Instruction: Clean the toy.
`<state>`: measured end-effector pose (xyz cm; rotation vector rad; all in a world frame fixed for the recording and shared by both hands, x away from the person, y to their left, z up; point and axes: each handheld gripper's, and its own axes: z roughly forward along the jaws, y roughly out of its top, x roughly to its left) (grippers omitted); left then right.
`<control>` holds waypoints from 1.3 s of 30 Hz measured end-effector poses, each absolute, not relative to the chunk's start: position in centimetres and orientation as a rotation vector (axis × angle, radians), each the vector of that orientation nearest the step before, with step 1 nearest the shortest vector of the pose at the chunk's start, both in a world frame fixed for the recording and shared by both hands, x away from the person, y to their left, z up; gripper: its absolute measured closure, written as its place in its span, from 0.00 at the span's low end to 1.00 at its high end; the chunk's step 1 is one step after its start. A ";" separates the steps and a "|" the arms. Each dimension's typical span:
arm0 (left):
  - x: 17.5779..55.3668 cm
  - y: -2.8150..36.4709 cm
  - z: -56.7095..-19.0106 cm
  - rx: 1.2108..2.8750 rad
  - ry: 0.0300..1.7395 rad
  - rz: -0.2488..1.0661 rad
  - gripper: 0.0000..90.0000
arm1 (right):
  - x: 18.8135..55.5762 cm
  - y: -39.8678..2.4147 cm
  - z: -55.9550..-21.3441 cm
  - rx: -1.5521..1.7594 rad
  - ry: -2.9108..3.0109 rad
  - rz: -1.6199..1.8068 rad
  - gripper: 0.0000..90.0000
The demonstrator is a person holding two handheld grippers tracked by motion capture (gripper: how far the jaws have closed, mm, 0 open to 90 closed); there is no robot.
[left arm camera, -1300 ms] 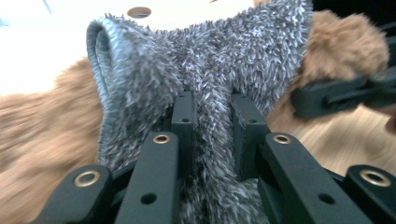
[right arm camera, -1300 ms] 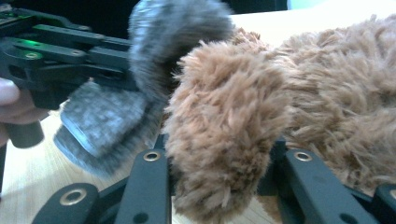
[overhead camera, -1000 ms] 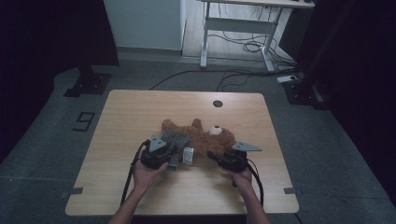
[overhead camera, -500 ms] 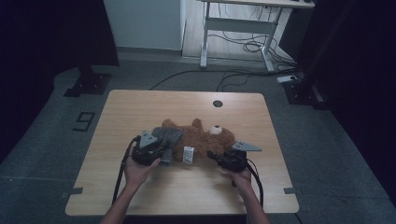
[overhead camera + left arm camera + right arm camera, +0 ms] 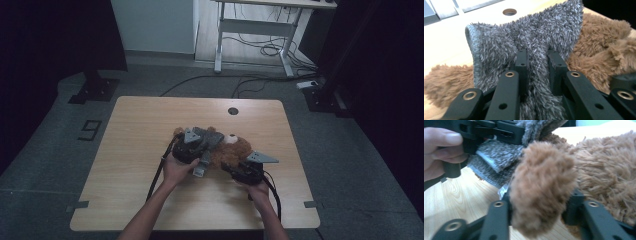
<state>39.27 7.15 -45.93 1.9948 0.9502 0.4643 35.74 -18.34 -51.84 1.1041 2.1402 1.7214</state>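
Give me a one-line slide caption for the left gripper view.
Left gripper pinches a fold of fuzzy grey fabric, lying over a brown plush teddy bear on the light wooden table.

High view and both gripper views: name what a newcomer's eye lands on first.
A brown teddy bear lies at the middle of the wooden table. The left gripper pinches a fold of grey fuzzy cloth over the bear, while the right gripper, jaws just opening, straddles a brown plush limb.
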 end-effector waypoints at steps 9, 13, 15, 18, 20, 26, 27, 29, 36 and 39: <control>38.1 7.7 -46.8 1.982 0.939 0.458 0.81 | 34.3 -22.0 -49.0 1.107 2.007 1.659 0.30; 37.4 8.0 -47.1 1.978 0.929 0.455 0.81 | 34.8 -24.3 -49.2 1.202 1.955 1.604 0.26; 37.0 8.1 -47.2 1.978 0.924 0.456 0.81 | 35.3 -24.7 -49.8 1.240 1.971 1.579 0.25; 36.7 8.1 -47.2 1.981 0.920 0.454 0.81 | 36.1 -24.3 -51.7 1.268 2.058 1.516 0.35; 36.5 8.2 -47.2 1.983 0.917 0.451 0.81 | 36.3 -24.3 -51.9 1.261 2.079 1.532 0.42; 36.2 8.5 -47.0 1.976 0.920 0.421 0.81 | 36.8 -24.5 -52.7 1.271 2.130 1.601 0.55; 36.1 8.5 -46.7 1.976 0.920 0.418 0.81 | 36.8 -24.5 -52.8 1.277 2.136 1.605 0.59; 36.1 8.5 -45.8 1.977 0.914 0.422 0.81 | 36.8 -24.4 -52.8 1.261 2.145 1.597 0.65; 37.8 5.4 -42.2 1.970 0.837 0.419 0.81 | 36.8 -24.3 -52.7 1.272 2.136 1.603 0.66; 37.9 3.0 -42.4 2.003 0.797 0.393 0.81 | 36.8 -24.4 -52.7 1.290 2.131 1.616 0.68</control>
